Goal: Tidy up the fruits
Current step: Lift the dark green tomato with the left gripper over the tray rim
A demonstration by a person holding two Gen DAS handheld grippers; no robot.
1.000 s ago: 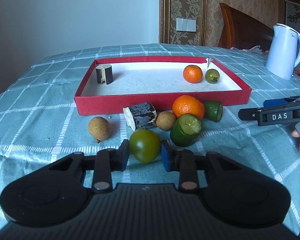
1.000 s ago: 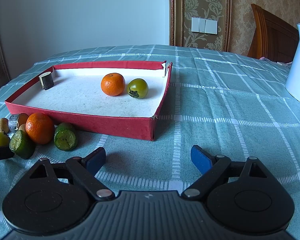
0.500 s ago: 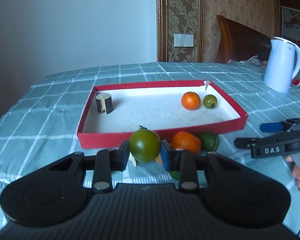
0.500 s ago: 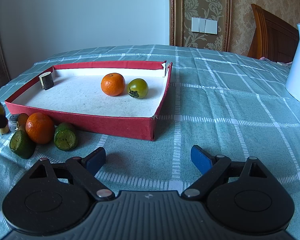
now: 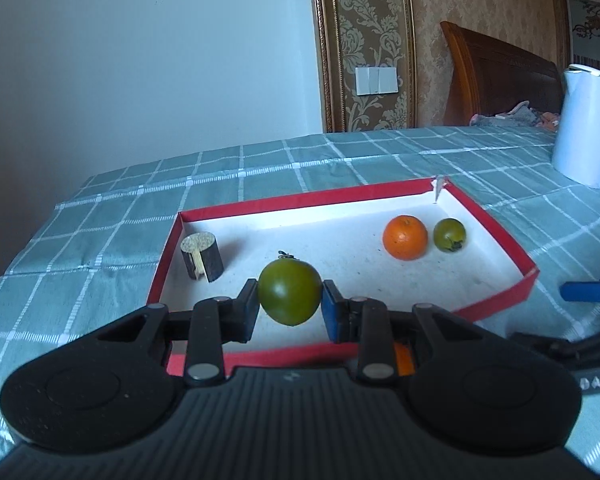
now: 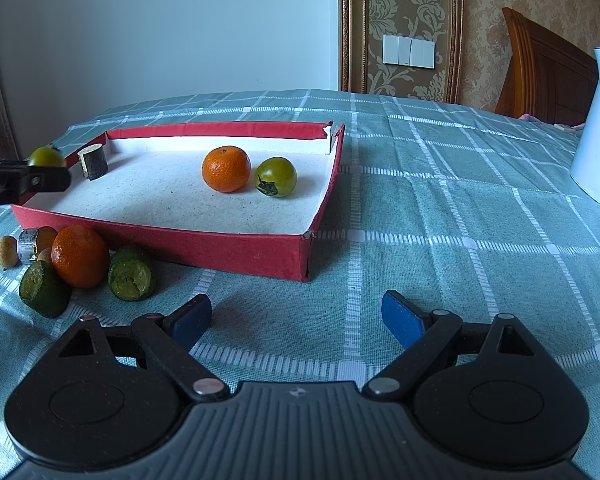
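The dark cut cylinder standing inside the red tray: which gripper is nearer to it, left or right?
Left. The left gripper, shut on a green tomato, hangs just beside the dark cylinder over the red tray. The right gripper sits open outside the tray's near corner.

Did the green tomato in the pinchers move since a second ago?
Yes. The green tomato, held in the left gripper, went up off the tablecloth and forward over the red tray.

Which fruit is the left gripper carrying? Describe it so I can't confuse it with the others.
Find the red tray on the checked tablecloth. Above its near edge, the left gripper clamps a round green tomato. Its look-alike lies in the tray beside the orange; this one is lifted between the jaws.
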